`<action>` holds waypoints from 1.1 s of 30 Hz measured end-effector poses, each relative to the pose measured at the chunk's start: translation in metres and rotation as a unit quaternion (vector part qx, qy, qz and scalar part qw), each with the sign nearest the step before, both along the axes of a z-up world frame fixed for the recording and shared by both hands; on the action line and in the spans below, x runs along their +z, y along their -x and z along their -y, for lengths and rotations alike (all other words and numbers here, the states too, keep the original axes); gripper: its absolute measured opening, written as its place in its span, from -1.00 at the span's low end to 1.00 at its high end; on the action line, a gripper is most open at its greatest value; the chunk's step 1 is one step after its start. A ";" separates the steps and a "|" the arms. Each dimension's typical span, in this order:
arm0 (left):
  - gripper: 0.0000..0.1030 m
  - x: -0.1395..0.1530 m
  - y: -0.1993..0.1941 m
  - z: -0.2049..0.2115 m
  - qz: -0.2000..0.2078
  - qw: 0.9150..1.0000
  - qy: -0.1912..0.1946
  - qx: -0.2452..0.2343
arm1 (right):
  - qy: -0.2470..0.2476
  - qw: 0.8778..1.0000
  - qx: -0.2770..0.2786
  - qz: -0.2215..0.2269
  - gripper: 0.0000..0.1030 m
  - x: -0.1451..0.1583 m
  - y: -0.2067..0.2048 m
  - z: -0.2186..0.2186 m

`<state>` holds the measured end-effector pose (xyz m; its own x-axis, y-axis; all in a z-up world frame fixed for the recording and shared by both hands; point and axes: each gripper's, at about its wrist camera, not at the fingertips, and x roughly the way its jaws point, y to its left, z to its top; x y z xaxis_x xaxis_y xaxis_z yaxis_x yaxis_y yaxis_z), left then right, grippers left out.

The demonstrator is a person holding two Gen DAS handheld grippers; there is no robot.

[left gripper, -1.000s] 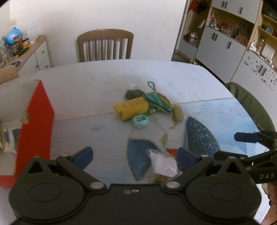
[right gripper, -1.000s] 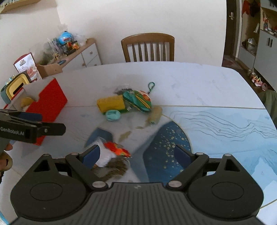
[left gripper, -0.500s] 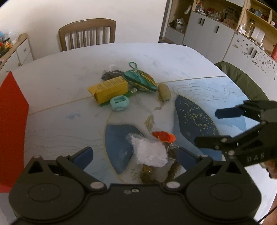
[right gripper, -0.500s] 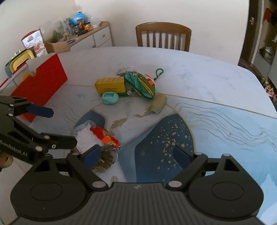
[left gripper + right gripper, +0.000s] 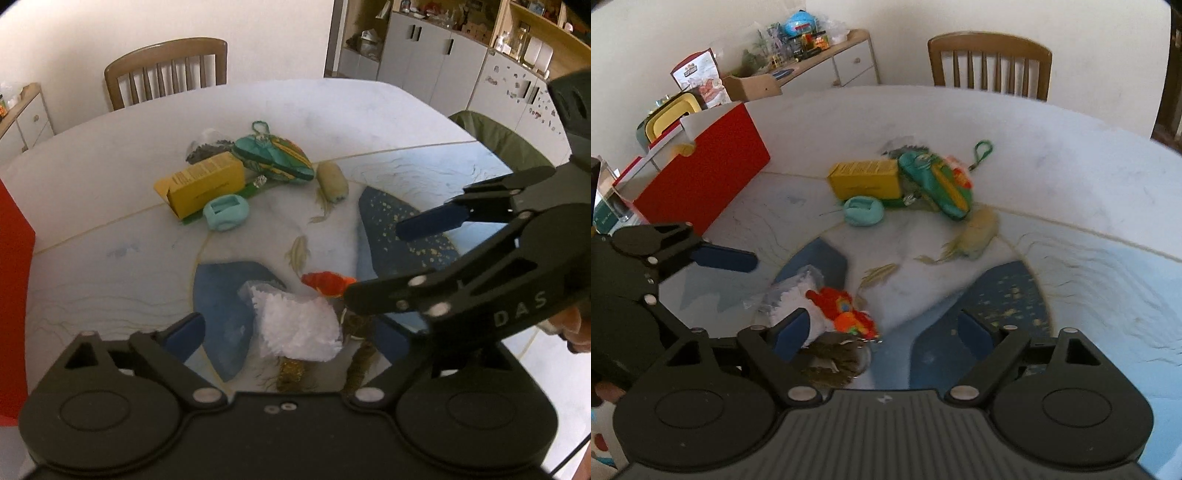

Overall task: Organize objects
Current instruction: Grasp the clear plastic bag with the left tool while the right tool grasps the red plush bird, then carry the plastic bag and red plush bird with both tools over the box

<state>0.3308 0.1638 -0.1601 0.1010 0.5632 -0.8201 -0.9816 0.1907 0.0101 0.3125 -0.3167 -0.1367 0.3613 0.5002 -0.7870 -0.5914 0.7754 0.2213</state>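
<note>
So I've got both grippers angled down at the near pile: a white fluffy bag (image 5: 295,328) with an orange toy (image 5: 846,310) tucked against its right side and something brown and scruffy under them. My left gripper (image 5: 295,336) is wide, jaws just been narrowing a bit, and the bag sits between them but the pads aren't pressing on it. My right gripper (image 5: 886,332) is also wide and easing in, with the toy just inside its left finger, nothing pinched. I'm guessing both come in together because the pile is a loose clump.

The red box (image 5: 701,184) at about 10 o'clock in the right view looks like where stuff goes. Up at 12 sits the other cluster: yellow carton (image 5: 203,184), teal case (image 5: 225,212), green pouch (image 5: 273,158), a tan roll (image 5: 332,177). Main snag: my two grippers crowd each other over one small pile.
</note>
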 end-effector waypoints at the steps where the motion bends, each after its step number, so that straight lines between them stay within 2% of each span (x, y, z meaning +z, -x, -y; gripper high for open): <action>1: 0.73 -0.002 0.001 -0.001 0.000 1.000 0.002 0.003 | -0.004 1.000 0.000 -0.005 0.64 -0.002 -0.002 -0.002; 6: 0.41 -0.006 0.007 -0.006 0.008 1.000 0.011 0.017 | -0.027 0.999 0.000 -0.034 0.37 -0.013 -0.010 -0.010; 13: 0.11 -0.006 0.010 -0.008 0.032 0.999 0.017 0.015 | -0.062 0.996 -0.004 -0.069 0.09 -0.020 -0.019 -0.015; 15: 0.02 -0.005 0.011 -0.008 0.035 0.999 0.018 0.017 | -0.071 0.994 -0.006 -0.080 -0.12 -0.023 -0.021 -0.015; 19: -0.03 -0.005 0.016 -0.010 0.050 0.998 0.021 0.025 | -0.084 0.992 -0.018 -0.091 -0.18 -0.025 -0.024 -0.012; 20: -0.09 -0.004 0.016 -0.010 0.050 0.998 0.021 0.025 | -0.088 0.992 -0.021 -0.092 -0.20 -0.024 -0.024 -0.011; 24: -0.23 -0.003 0.018 -0.009 0.056 0.998 0.020 0.027 | -0.101 0.990 -0.027 -0.090 -0.46 -0.018 -0.022 -0.007; 33: -0.26 0.007 0.024 -0.006 0.064 0.997 0.016 0.036 | -0.104 0.990 -0.067 -0.070 -0.65 -0.006 -0.019 0.008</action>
<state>0.3067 0.1697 -0.1529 0.1668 0.5471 -0.8203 -0.9855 0.1183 -0.1215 0.3316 -0.3244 -0.1431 0.3295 0.6111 -0.7197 -0.4380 0.7742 0.4568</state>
